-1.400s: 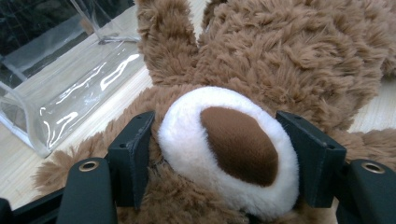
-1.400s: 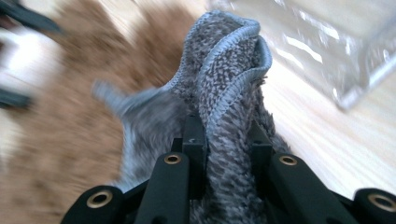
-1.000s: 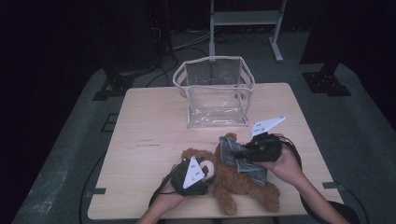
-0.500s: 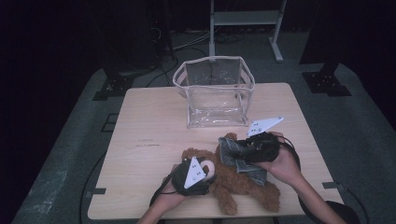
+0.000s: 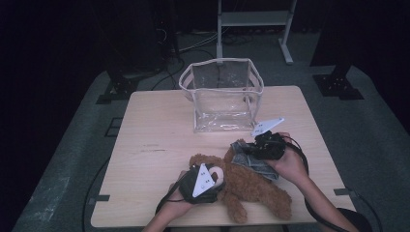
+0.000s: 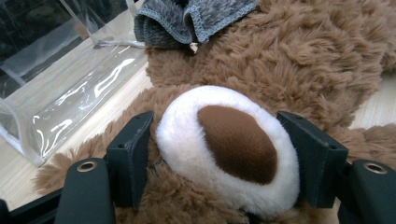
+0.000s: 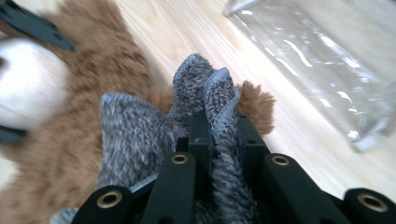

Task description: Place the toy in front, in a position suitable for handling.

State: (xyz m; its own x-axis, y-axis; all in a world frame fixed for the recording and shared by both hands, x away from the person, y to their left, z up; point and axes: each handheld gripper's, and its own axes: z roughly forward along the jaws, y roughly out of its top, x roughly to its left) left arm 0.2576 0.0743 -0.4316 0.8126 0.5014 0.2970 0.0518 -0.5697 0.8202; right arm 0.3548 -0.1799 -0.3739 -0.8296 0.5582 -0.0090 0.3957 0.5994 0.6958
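Note:
A brown teddy bear (image 5: 251,186) lies on the wooden table (image 5: 154,140) near the front edge. My left gripper (image 5: 215,176) grips its head: in the left gripper view the jaws press on both sides of the white muzzle (image 6: 224,154). A grey knitted cloth (image 5: 256,164) sits on the bear's body. My right gripper (image 5: 249,149) has just been closing, and it is shut on a raised fold of that cloth (image 7: 219,93), which is pinched between the jaws in the right gripper view.
A clear plastic bag (image 5: 222,96) with a white rim stands open at the back middle of the table, close behind the bear. Bare wood lies to the left. Dark floor and stand legs surround the table.
My right gripper has shifted a little to the left and closed on the grey cloth fold. The left gripper and the bear's head have stayed put.

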